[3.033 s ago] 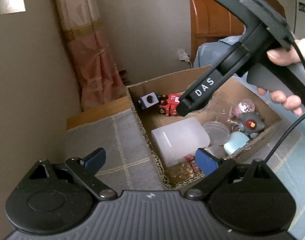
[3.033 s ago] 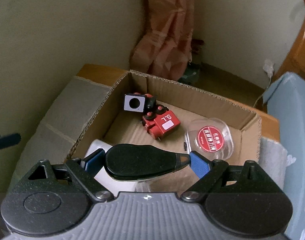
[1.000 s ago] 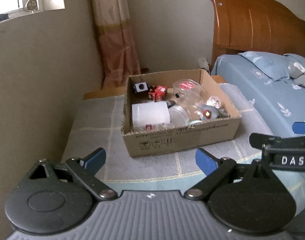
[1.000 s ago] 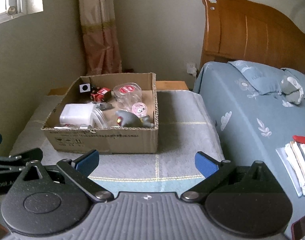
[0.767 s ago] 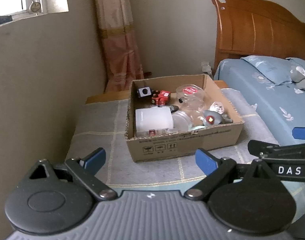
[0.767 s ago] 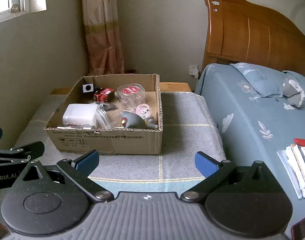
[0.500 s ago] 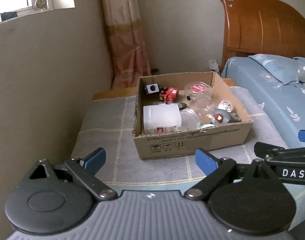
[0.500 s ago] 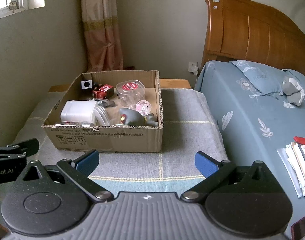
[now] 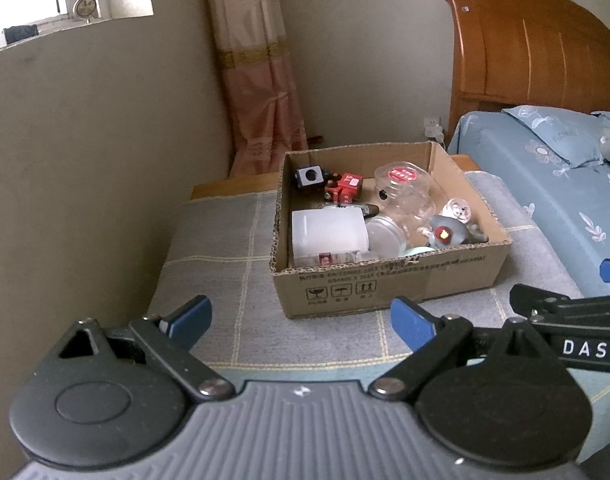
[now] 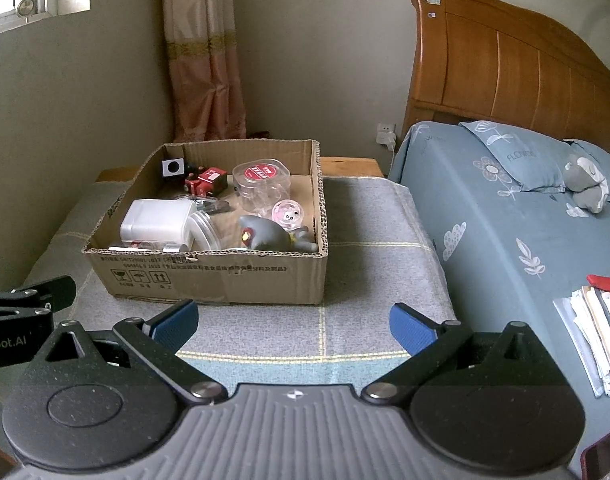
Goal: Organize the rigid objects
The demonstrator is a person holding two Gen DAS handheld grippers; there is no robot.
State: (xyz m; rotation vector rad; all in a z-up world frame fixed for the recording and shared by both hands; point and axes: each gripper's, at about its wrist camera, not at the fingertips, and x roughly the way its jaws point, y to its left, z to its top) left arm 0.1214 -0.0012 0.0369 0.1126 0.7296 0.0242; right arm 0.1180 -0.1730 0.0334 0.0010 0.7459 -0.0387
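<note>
An open cardboard box [image 9: 385, 284] [image 10: 225, 276] stands on a grey checked cloth. Inside lie a white case [image 9: 329, 230] [image 10: 157, 220], a red toy [image 9: 345, 188] [image 10: 207, 180], a black cube [image 9: 311, 176], a clear tub with a red lid [image 9: 401, 182] [image 10: 261, 182], a pink ball [image 10: 288, 212] and a grey figurine [image 9: 449, 234] [image 10: 273, 236]. My left gripper [image 9: 301, 320] hovers in front of the box, open and empty. My right gripper [image 10: 293, 326] is also open and empty, short of the box's front right corner.
A bed with a blue sheet [image 10: 505, 220] and a wooden headboard [image 10: 505, 68] fills the right side, with papers [image 10: 597, 332] on it. A wall [image 9: 85, 160] rises to the left and a curtain [image 9: 257, 80] hangs behind the box. The right gripper's frame [image 9: 577, 344] shows low right in the left view.
Three seconds ago both grippers were over the box, the right one shut on a black oval object. Both now stand back from it, empty. Over the last second nothing clearly moved.
</note>
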